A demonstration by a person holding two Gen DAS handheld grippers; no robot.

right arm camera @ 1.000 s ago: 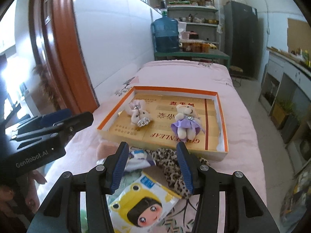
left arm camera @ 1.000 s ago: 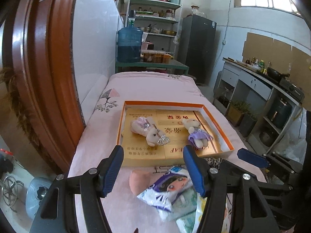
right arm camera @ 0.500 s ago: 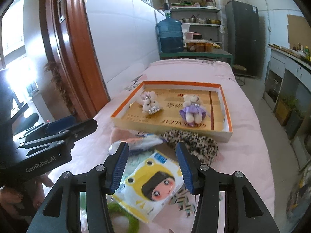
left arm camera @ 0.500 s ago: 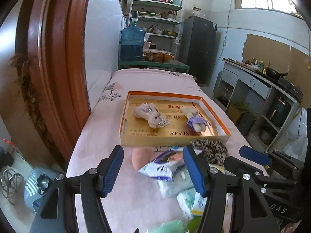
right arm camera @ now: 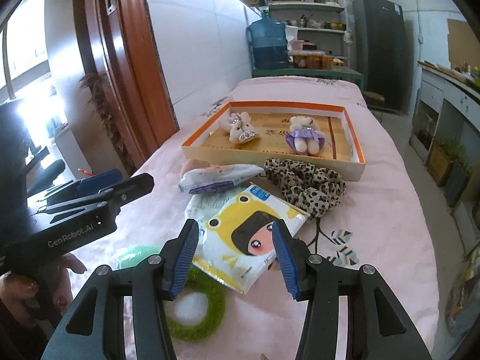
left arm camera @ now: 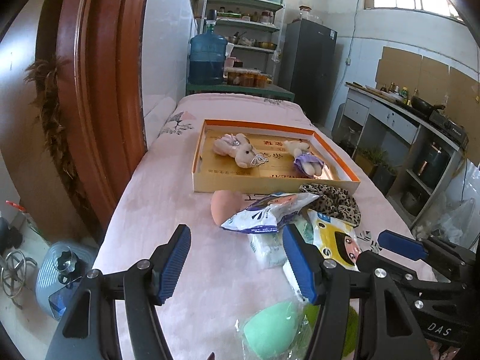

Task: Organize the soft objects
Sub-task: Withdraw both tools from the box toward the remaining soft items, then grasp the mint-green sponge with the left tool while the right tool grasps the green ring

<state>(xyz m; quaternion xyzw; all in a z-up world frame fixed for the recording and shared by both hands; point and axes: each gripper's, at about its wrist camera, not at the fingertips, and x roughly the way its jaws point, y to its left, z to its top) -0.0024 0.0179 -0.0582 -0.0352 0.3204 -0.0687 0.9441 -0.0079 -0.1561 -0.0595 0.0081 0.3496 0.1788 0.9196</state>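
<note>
Both grippers tilt downward over the near end of the pink-covered table (right arm camera: pixel 390 210), side by side. Left gripper (left arm camera: pixel 237 265) has its jaws spread wide with nothing between them, above bare cloth left of the pile. Right gripper (right arm camera: pixel 237 255) is parted and empty above the yellow cartoon packet (right arm camera: pixel 249 234). Beyond lie a white-blue packet (right arm camera: pixel 219 177), a leopard scrunchie (right arm camera: pixel 306 186) and the orange-rimmed box (right arm camera: pixel 270 156) holding two plush toys. A green sponge (left arm camera: pixel 270 330) sits nearest.
</note>
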